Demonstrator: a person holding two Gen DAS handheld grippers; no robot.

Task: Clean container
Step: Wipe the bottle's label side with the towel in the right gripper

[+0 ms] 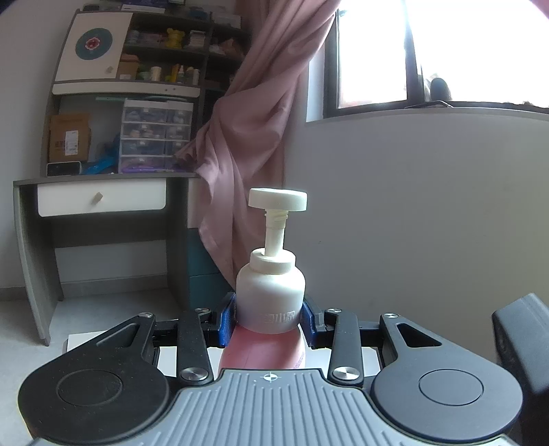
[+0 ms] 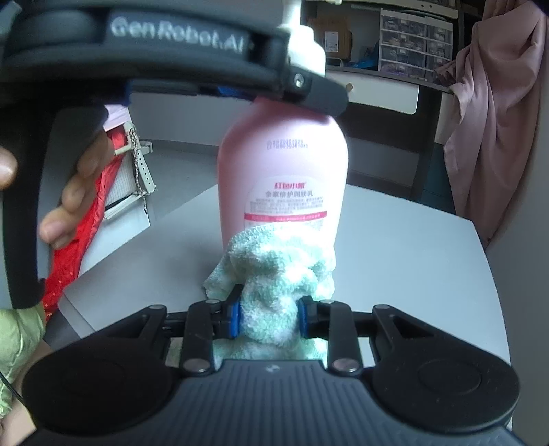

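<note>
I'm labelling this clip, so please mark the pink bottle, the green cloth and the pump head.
pink bottle (image 2: 284, 164): right wrist view, front of body.
green cloth (image 2: 271, 274): right wrist view, bunched middle.
pump head (image 1: 277, 199): left wrist view, disc's side.

bottle (image 2: 283, 161) pink, white cap | cloth (image 2: 274, 284) mint-white | curtain (image 1: 247, 137) dusty pink

Pump head (image 2: 302, 10) cut off; bottle (image 1: 264, 350) base hidden.

Pink pump bottle (image 2: 283, 164) upright on table, white neck clamped, mint cloth (image 2: 274, 274) against its base
</note>
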